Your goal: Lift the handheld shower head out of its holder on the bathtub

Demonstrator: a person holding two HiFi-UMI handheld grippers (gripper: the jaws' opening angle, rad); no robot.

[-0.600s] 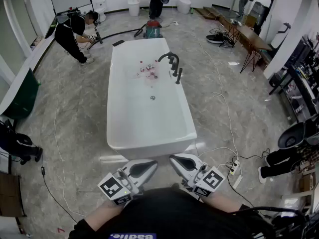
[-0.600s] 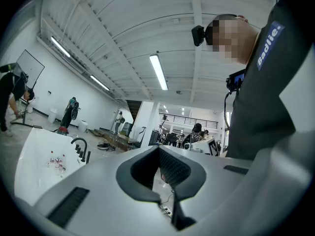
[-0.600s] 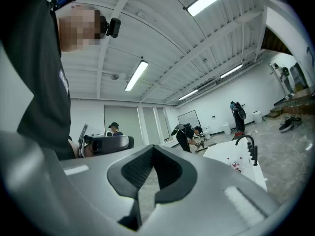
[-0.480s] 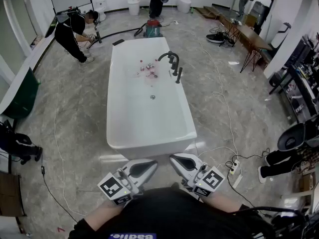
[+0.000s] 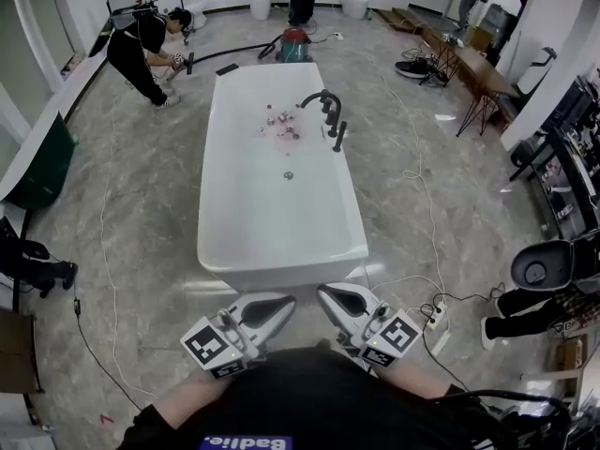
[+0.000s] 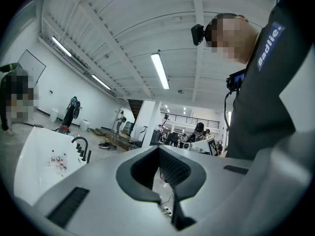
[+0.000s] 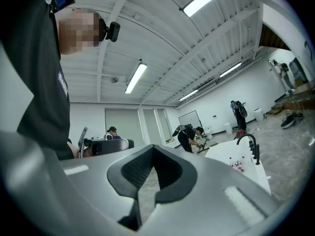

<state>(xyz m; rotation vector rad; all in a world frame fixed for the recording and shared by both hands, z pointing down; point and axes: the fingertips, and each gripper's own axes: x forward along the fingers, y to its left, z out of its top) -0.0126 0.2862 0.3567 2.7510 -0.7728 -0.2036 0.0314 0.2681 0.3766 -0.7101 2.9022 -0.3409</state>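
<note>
Head view shows the white bathtub (image 5: 281, 268) lengthwise ahead of the person, and the handheld shower head (image 5: 338, 137) stands as a dark upright stick on the tub's right rim toward the far end, just beside the curved black faucet spout (image 5: 317, 98); its holder is too small to make out, but the head looks seated and untouched. A few small items (image 5: 279, 126) lie inside the tub near that end. Both tools are held low, close to the person's body, over the floor just short of the tub's near end, well apart from the shower head. Left gripper (image 5: 279, 306) has its 2 jaws drawn together at the tips with nothing between them, only open floor showing through the gap behind; right gripper (image 5: 330, 298) is likewise fully closed and empty. Judging from this, none of the task is done: the approach along the tub, the opening of a jaw, the grasp on the handle and the lift out all remain
</note>
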